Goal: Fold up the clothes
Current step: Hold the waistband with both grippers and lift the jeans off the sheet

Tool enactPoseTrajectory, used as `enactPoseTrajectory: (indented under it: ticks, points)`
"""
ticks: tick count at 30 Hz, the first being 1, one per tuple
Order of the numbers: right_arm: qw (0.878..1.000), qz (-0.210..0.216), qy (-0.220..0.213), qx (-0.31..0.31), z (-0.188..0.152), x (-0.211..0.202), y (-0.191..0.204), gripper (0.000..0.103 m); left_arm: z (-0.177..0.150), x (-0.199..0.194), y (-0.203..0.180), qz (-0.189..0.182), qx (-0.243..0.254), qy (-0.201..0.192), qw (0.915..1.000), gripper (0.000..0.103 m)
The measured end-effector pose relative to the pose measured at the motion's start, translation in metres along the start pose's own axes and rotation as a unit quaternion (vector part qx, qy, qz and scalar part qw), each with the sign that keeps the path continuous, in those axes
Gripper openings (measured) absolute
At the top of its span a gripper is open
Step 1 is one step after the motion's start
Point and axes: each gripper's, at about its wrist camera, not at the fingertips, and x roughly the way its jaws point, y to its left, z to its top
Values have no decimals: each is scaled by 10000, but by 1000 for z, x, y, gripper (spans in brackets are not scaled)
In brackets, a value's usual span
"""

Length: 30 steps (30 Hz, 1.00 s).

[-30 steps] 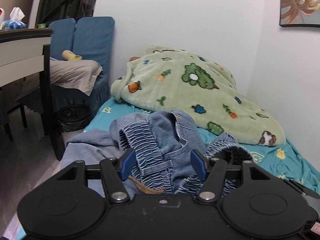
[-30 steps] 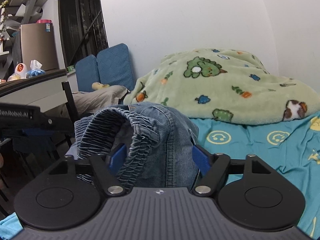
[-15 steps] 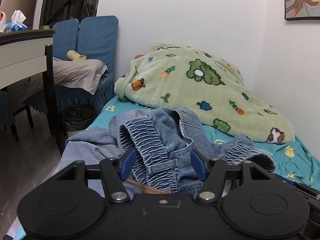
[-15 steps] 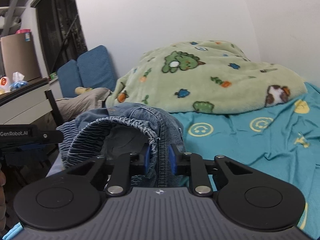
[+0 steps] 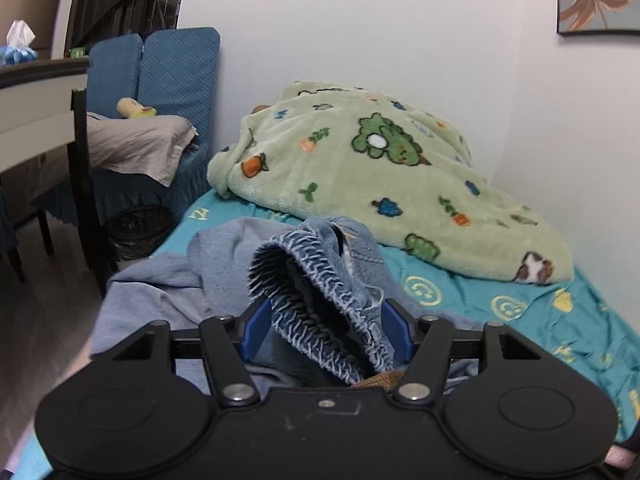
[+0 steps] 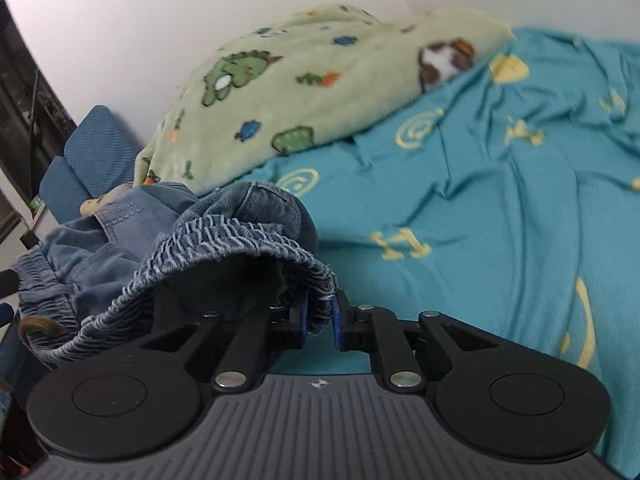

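Clamping the elastic waistband of a pair of blue denim trousers (image 6: 240,248), the right gripper (image 6: 320,316) has its two blue-padded fingers drawn close together, with the ruched hem pinched between them. The garment bunches to the left of that gripper, and its gathered band arches over a dark opening. It lies on a teal bedsheet printed with yellow symbols (image 6: 480,200), which spreads wrinkled to the right.

In the left wrist view, the left gripper (image 5: 325,330) has its blue fingers spread well apart, and the same waistband (image 5: 316,304) stands up in the gap between them. Neither pad visibly presses the cloth. A light blue-grey garment (image 5: 160,288) lies crumpled just behind and to the left of the denim, at the edge of the bed.

Farther back, a pale green fleece blanket with cartoon dinosaurs and carrots (image 5: 360,160) is heaped against the white wall. Beside the bed stand blue quilted chair backs (image 5: 176,76) and a black wastebasket (image 5: 140,232) on the floor.
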Motion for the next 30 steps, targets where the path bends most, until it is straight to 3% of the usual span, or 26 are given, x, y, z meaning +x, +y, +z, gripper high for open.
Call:
enactPoseTrajectory:
  ticks: [10, 12, 18, 21, 30]
  points:
    - [9969, -151, -197, -740, 8, -22, 10, 17, 3, 2, 21, -288, -300, -86, 9991, 58]
    - [9961, -196, -283, -817, 11, -26, 11, 18, 3, 3, 32, -381, -602, -86, 9974, 58]
    - [9972, -105, -455, -579, 18, -31, 9, 22, 3, 1, 59, -692, -1417, -166, 9873, 63]
    - [9968, -104, -521, -599, 17, -29, 15, 17, 3, 2, 70, -895, -1798, -120, 9796, 66]
    - [9950, 46, -783, -626, 18, -39, 29, 15, 6, 23, 94, -765, -2338, -157, 9691, 70]
